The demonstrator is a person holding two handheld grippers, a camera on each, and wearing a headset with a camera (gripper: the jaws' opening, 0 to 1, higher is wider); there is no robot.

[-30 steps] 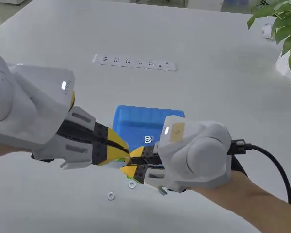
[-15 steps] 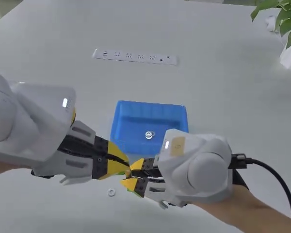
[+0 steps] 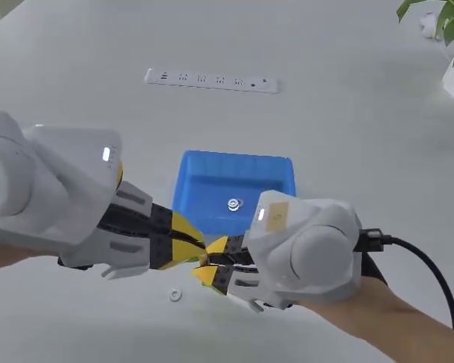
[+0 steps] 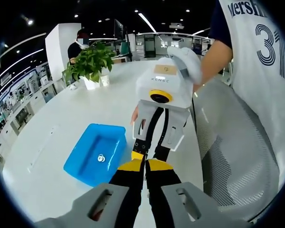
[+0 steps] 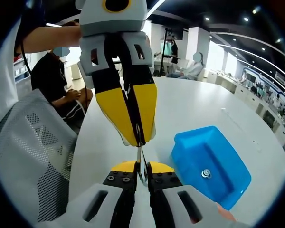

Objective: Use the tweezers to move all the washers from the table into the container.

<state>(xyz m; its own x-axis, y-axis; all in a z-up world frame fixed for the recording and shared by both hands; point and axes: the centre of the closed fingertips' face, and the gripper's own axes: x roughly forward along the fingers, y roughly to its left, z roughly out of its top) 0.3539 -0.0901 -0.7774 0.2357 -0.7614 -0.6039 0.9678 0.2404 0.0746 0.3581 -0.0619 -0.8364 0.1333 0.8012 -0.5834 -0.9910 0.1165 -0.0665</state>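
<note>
Two handheld grippers meet tip to tip above a white table (image 3: 348, 113), at the near edge of a blue container (image 3: 276, 170). The left gripper (image 3: 197, 246) and the right gripper (image 3: 210, 261) each have their jaws pinched together on slim metal tweezers (image 5: 140, 159) held between them. One washer (image 3: 234, 204) lies inside the container. Another, the loose washer (image 3: 175, 294), rests on the table near and left of the tips. The task looks partly done, with at least that one left.

Table (image 3: 348, 113), mine | blue container (image 3: 212, 178) on it; power strip (image 3: 210, 80) beyond the container; loose washer (image 3: 175, 294) nearer me than the container
</note>
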